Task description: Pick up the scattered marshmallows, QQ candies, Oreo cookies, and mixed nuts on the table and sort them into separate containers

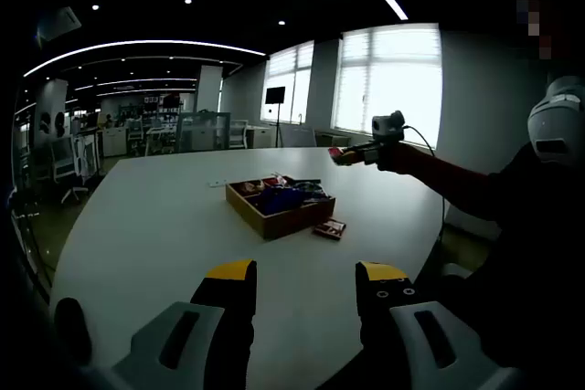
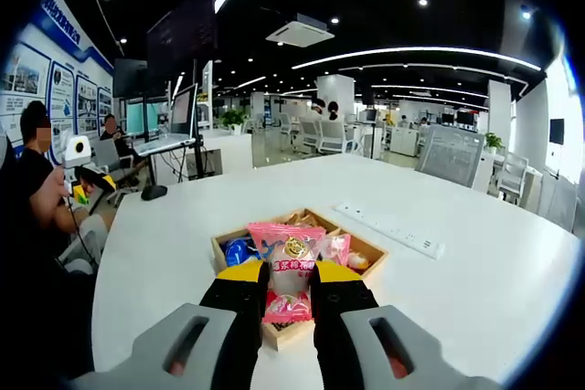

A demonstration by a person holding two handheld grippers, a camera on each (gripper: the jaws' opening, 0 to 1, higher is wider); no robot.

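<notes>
**Marshmallow packet pinched above the tray**

Right gripper [image 2: 288, 291] is clamped on a pink marshmallow packet [image 2: 291, 262] above the wooden tray [image 2: 370, 258]; a thin pinch could let it slip into the wrong compartment. Left gripper [image 1: 304, 291] stands apart over the worktop [image 1: 155, 226]. Packet bears red Chinese characters, too small to read.

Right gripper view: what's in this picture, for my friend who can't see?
The right hand-held gripper holds a pink marshmallow bag over a wooden tray with snack packets in it, on a big white table. Office desks and chairs stand behind.
</notes>
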